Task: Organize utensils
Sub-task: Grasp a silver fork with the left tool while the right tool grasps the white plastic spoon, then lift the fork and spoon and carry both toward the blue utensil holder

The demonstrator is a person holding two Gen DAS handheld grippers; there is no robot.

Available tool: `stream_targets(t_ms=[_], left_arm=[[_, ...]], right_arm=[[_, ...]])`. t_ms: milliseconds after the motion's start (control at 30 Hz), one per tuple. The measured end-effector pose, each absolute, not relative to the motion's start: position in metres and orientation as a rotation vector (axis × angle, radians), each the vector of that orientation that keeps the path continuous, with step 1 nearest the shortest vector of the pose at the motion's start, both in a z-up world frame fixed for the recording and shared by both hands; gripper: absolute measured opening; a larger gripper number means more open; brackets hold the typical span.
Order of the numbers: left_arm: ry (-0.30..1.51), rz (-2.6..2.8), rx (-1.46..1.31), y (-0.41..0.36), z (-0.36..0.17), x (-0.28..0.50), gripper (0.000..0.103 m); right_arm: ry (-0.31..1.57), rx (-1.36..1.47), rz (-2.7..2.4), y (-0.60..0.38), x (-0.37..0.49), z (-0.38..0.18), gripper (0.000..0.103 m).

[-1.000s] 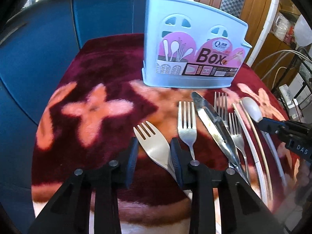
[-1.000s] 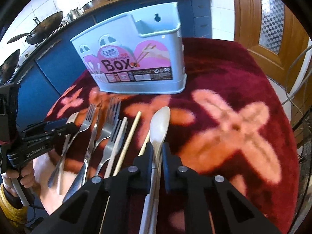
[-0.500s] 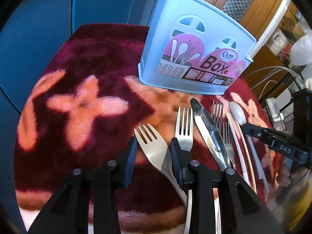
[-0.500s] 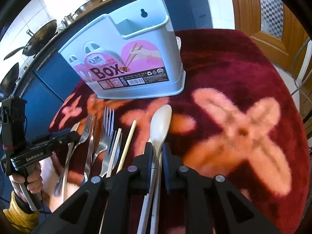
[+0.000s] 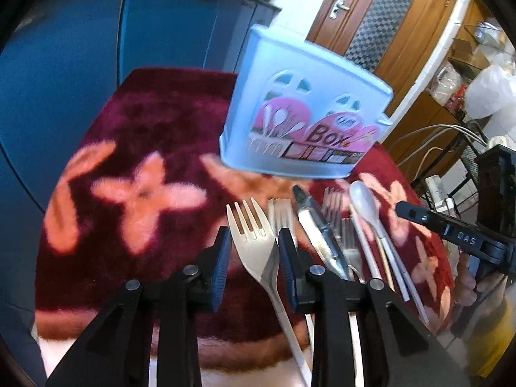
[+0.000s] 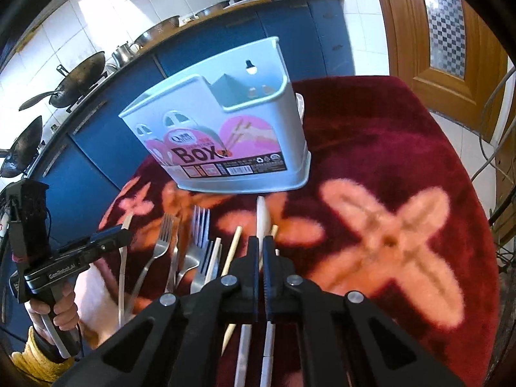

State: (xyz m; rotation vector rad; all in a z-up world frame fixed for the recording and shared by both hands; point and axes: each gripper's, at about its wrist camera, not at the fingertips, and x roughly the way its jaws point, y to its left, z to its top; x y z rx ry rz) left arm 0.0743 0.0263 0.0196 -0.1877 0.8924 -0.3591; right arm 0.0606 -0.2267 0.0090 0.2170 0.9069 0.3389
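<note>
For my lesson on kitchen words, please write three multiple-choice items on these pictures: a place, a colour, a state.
1. Where does the box stand? A) on the cloth, beyond the forks B) on the floor C) on the counter
2. What colour is the cloth? A) green B) dark red with pink flowers C) white
3. The right gripper is: A) open over a cup B) shut on nothing C) shut on the spoon
Answers: 1 A, its base rests on the cloth; 2 B, both views show it; 3 C, its jaws, just closed further, pinch the spoon.
</note>
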Motion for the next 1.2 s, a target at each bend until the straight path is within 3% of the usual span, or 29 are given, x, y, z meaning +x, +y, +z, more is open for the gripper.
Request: stream_targets(t_ms=[200,333,700,767,1200], left_arm=[[0.803,-0.305,-0.086,0.021,0.041,0.062,0.028],[0.801,-0.293,-0.074,0.023,0.039,0.062,0.027],[0.831,-0.287,-0.141,0.033,0.021,0.072,0.026],[0.818,-0.292,-0.143,0.034,0.024,0.07,0.026],[0.66,-0.341,-0.18,0.031,0.073,0.046,0.025]], right_arm=[[0.943,0.18,0.365,-0.217,0.06,0.004,0.005],[0.952,0.151,0.345,-0.211,0.064,-0.001,0.011],[0.977,0.069,0.272,-0.199,0.096,-0.014,0.012],[0.976,0.076,0.27,-0.199,0.1,-0.013,0.007],[0.724,0.215,0.308,-0.217,0.049,0.052,0.004]])
